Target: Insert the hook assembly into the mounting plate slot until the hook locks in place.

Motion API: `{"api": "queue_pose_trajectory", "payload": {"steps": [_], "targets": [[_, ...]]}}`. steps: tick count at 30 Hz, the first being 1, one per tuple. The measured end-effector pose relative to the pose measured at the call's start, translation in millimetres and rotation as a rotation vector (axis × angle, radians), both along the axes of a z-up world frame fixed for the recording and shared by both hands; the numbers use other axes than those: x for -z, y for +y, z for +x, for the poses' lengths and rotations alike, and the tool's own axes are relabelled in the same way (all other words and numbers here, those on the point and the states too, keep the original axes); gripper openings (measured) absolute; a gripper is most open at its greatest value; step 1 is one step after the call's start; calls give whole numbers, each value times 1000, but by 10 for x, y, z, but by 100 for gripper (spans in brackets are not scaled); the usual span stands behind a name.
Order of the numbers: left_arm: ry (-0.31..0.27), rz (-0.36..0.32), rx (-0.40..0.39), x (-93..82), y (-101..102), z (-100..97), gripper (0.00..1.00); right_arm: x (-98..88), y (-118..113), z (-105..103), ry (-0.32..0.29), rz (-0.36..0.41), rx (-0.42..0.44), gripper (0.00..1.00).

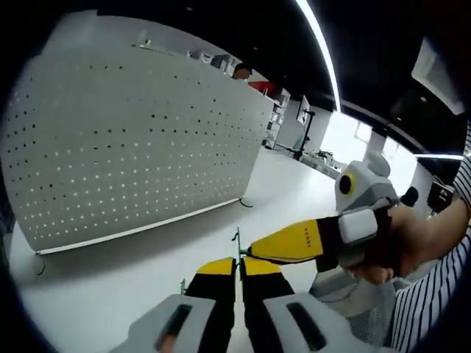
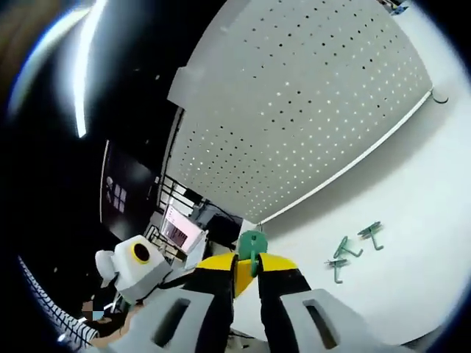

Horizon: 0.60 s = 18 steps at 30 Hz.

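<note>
In the left gripper view, the left tongs [image 1: 239, 268] are sitting low over the white tabletop [image 1: 132, 287] with their two yellow-tipped jaws pressed close together. A thin green hook [image 1: 237, 239] is sticking up right at their tips, so they are pinching it. The right tongs [image 1: 254, 252] are coming in from the right side, held by a hand [image 1: 394, 246] in a striped sleeve [image 1: 434, 294], and their yellow tip is touching the same spot beside the hook. Beyond the tongs, the big white board [image 1: 140, 140] full of little holes is standing upright on the tabletop. In the right gripper view, the right tongs [image 2: 252, 273] are closed tight on a green hook [image 2: 252, 246], whose round end is poking up between the jaw tips. The board [image 2: 302, 103] is standing ahead of these tongs. To the right of the tongs, two more green hooks [image 2: 344, 257] are lying on the tabletop [image 2: 397, 250], near each other and well apart from the board. The left tongs, with a white body, are showing at the lower left, but I cannot tell their state from here.
</note>
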State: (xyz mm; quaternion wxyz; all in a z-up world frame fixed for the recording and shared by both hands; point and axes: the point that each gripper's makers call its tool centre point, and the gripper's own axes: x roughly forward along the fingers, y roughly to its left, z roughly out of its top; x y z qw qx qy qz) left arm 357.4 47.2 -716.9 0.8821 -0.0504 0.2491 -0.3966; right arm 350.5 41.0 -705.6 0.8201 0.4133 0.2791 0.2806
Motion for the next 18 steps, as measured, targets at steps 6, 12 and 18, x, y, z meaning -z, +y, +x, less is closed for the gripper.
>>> {"api": "queue_pose_trajectory", "payload": {"steps": [6, 12, 18], "targets": [[-8, 2, -1, -14, 9, 4, 1, 15, -19, 6, 4, -7, 5, 2], [-18, 31, -4, 18, 40, -10, 1, 40, 22, 4, -2, -35, -12, 1], [-12, 25, -20, 41, 86, -9, 1, 59, 75, 1, 2, -48, -22, 0]]}}
